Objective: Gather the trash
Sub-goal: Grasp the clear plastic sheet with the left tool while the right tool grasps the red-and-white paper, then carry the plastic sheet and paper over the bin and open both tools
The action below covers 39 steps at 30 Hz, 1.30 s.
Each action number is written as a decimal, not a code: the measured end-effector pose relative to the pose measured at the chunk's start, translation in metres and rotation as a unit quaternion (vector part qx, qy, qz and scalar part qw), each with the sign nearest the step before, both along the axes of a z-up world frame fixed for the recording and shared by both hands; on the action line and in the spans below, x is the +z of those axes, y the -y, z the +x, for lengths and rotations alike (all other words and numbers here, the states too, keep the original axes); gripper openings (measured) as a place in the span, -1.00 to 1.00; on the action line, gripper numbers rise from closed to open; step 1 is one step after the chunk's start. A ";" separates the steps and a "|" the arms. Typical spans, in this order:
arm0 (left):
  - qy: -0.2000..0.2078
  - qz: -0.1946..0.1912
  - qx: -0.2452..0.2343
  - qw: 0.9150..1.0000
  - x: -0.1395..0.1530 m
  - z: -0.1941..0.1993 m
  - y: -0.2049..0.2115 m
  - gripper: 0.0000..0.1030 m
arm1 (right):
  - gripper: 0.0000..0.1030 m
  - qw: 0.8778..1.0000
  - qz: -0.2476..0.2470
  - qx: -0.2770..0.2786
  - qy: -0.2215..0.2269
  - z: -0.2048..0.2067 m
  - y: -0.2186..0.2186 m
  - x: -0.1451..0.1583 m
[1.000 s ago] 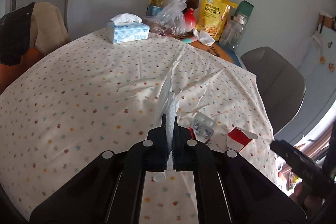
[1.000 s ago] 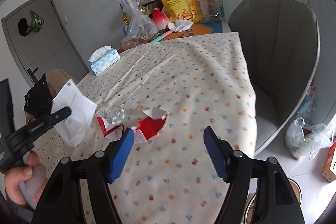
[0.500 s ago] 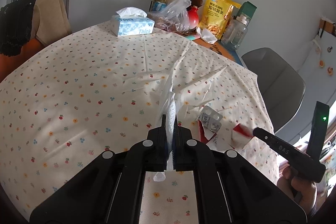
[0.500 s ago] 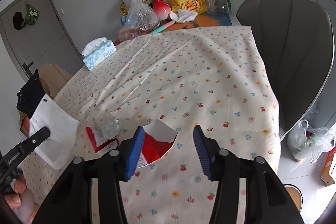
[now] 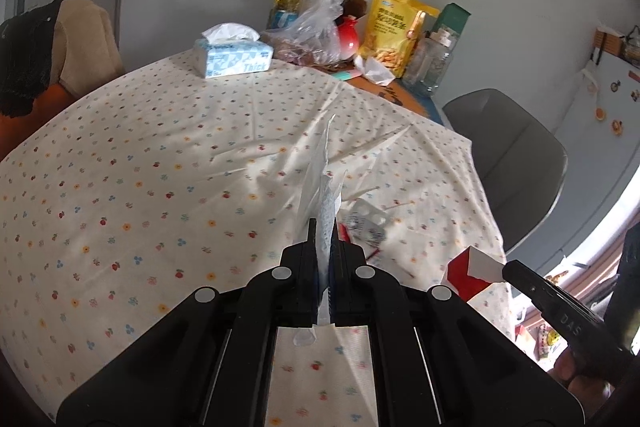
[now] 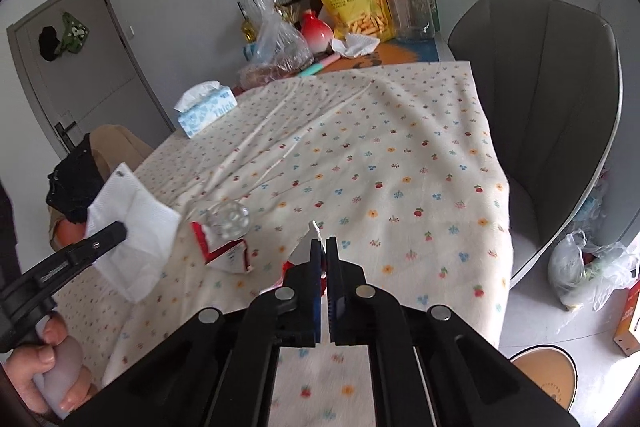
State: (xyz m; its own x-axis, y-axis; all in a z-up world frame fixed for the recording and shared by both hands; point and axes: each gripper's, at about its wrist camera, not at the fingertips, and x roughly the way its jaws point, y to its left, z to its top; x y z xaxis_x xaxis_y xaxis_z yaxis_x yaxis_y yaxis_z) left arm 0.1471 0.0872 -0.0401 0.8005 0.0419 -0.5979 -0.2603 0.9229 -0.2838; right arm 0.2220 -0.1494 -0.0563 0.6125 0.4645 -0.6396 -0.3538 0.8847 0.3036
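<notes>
My left gripper (image 5: 325, 227) is squeezed tight on a white paper napkin (image 5: 324, 187); the napkin sticks up from between its jaws, above the table with the flowery tablecloth (image 5: 160, 167). My right gripper (image 6: 324, 247) has its jaws pressed together on a torn piece of red and white box (image 5: 474, 273); in the left view I can see that piece pinched by its white edge and held up near the table's front edge.

The napkin is very light and soft; it bends and flops, so I think a pinch near the middle holds it best. The box piece is thin card; light, a bit stiff, and easy to tear, so I would hold it by an edge and not tug hard.

More trash lies on the cloth; another torn red and white box piece (image 6: 224, 251) sits just left of my right gripper, and a shiny pill sheet (image 6: 230, 219) rests on top of it. The pill sheet looks smooth and slippery; I think it could slide, so I would grab it by its rim. Both are near my grippers but not touching them.
</notes>
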 end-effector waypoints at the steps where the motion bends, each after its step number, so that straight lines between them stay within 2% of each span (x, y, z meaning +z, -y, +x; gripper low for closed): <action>1: 0.002 0.002 -0.003 1.000 0.002 -0.001 0.003 -0.92 | -0.94 1.000 0.004 0.000 0.005 -0.006 0.002 0.004; 11: 0.024 0.012 -0.052 0.998 0.023 -0.005 0.049 -0.92 | -0.94 0.999 0.020 -0.014 0.032 -0.032 0.026 0.026; 19: 0.017 0.017 -0.108 0.994 0.022 0.005 0.099 -0.92 | -0.94 0.996 0.041 -0.061 0.039 -0.047 0.072 0.035; 28: -0.009 0.030 -0.199 0.980 0.006 0.025 0.194 -0.92 | -0.94 0.991 0.051 -0.122 0.023 -0.057 0.140 0.021; 39: -0.042 0.029 -0.265 0.963 -0.023 0.040 0.302 -0.92 | -0.94 0.979 0.036 -0.201 0.003 -0.075 0.234 -0.008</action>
State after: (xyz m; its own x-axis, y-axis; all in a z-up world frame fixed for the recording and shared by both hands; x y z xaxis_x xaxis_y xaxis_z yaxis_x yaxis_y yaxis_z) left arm 0.1872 -0.2144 -0.0629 0.6672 -0.3241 -0.6707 0.2312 0.9460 -0.2272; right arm 0.1469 -0.3834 -0.0643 0.7589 0.2292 -0.6095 0.0163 0.9290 0.3698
